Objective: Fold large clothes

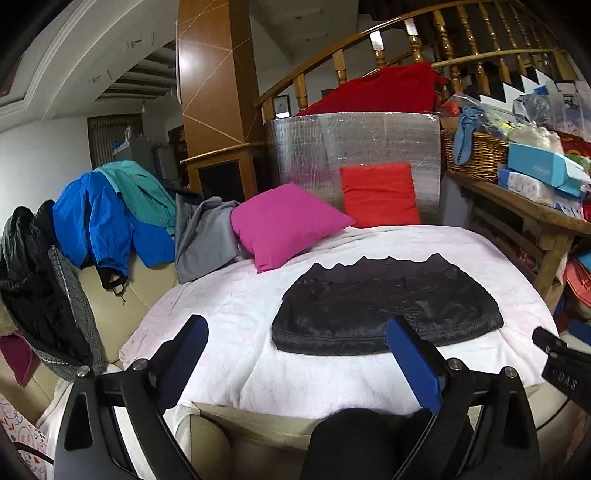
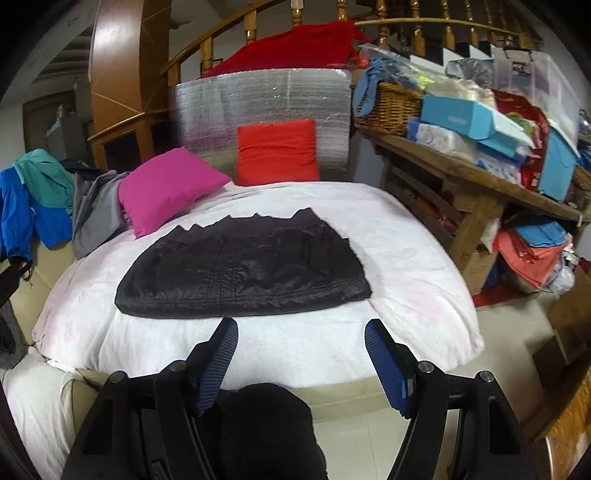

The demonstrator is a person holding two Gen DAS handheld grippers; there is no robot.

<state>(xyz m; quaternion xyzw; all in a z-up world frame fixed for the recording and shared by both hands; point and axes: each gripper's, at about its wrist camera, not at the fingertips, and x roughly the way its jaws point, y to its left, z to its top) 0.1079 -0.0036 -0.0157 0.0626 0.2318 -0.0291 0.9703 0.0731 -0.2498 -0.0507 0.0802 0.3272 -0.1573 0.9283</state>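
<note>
A folded black quilted jacket (image 1: 388, 306) lies flat on the white blanket (image 1: 229, 314) at the middle of the bed, with a magenta cushion (image 1: 284, 225) at its ten o'clock and a red cushion (image 1: 378, 195) at twelve. The left gripper (image 1: 297, 330) hangs with jaws spread wide and nothing between them, short of the jacket's near hem. The right gripper (image 2: 301, 332) is also parted and empty, at the jacket's six o'clock.

Curved wooden stair railing (image 1: 424, 33) behind a silver foil panel (image 1: 354, 144), wood-clad pillar (image 1: 214, 74), white-covered bed (image 2: 406, 280) – pink cushion (image 1: 288, 225), red cushion (image 1: 380, 195) – cluttered wooden table (image 2: 476, 181), wicker basket (image 2: 388, 107), pale tiled floor (image 2: 354, 439).
</note>
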